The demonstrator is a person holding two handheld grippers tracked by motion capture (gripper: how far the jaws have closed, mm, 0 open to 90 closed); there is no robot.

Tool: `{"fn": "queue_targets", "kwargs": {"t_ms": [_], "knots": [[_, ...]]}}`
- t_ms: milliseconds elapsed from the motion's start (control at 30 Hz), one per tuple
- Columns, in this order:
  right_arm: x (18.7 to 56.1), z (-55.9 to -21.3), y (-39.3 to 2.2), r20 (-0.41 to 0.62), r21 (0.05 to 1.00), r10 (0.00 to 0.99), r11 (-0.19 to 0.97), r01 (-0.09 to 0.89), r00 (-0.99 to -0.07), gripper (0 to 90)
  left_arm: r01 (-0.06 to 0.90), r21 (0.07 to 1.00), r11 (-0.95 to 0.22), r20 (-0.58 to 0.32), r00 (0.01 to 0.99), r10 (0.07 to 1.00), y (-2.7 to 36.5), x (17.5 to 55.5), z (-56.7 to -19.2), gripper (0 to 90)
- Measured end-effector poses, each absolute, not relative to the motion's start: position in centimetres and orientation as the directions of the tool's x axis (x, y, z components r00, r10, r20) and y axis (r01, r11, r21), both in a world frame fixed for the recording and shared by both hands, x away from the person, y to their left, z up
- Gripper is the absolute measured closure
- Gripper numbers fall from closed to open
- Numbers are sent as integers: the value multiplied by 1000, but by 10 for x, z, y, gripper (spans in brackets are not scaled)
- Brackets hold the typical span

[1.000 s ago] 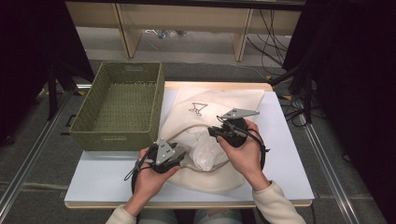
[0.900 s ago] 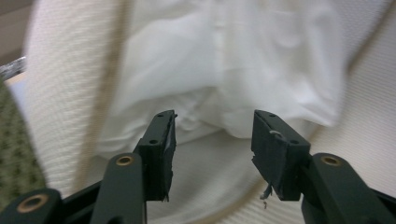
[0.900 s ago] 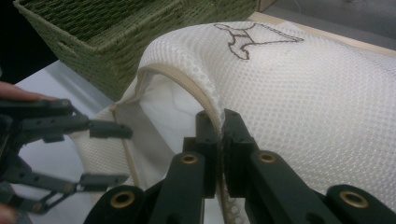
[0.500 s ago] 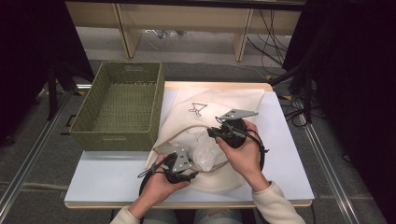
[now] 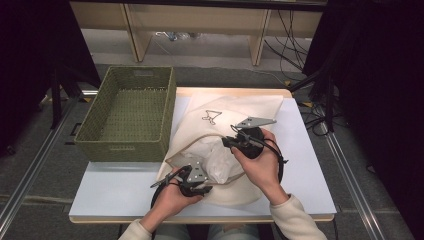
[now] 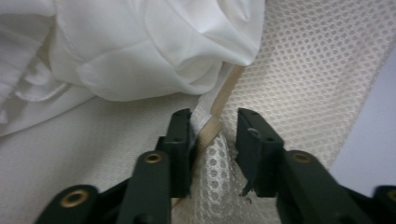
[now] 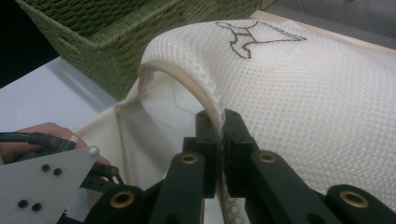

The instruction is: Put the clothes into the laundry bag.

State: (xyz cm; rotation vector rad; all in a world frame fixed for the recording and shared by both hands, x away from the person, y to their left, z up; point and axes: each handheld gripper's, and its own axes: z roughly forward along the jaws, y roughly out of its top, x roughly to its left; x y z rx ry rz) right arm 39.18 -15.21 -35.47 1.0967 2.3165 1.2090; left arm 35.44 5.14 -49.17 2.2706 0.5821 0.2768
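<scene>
A cream mesh laundry bag (image 5: 235, 107) with a stitched hanger mark lies on the table, its mouth facing the person. A white garment (image 5: 217, 162) bulges from the mouth. My right gripper (image 5: 225, 141) is shut on the upper rim of the bag (image 7: 303, 93) and holds it raised in an arch; its jaws (image 7: 218, 123) pinch the tan edging. My left gripper (image 5: 204, 188) is at the lower rim. Its jaws (image 6: 214, 128) have just been closing, with the tan edging (image 6: 223, 95) and a fold of mesh between them; a gap remains at one pad. The garment (image 6: 140, 46) lies just beyond.
A green woven basket (image 5: 125, 145) stands at the table's left, close to the bag's left edge, also seen behind the raised rim (image 7: 107, 56). The white tabletop (image 5: 115, 185) lies bare in front of the basket. Dark cables hang off the right side.
The left hand moved right and down along the bag's near edge to the lower rim, and its jaws narrowed. The right hand kept still, holding the upper rim.
</scene>
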Motion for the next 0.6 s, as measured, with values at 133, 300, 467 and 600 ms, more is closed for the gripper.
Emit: {"fn": "queue_targets", "kwargs": {"t_ms": [133,300,467,600], "knots": [[392,-354,-152,75,799,747,352,488,-661,869,316,724,-613,27,875,483,50,351,-491,802],[390,-353,-152,58,797,742,368,478,-668,869,292,766,-572,46,864,501,53,338,-480,843],[390,-354,-150,34,791,731,397,465,-681,868,217,847,-486,63,866,496,62,324,-449,844],[388,-356,-147,43,765,729,416,491,-684,867,164,900,-404,85,843,531,65,320,-427,845]]}}
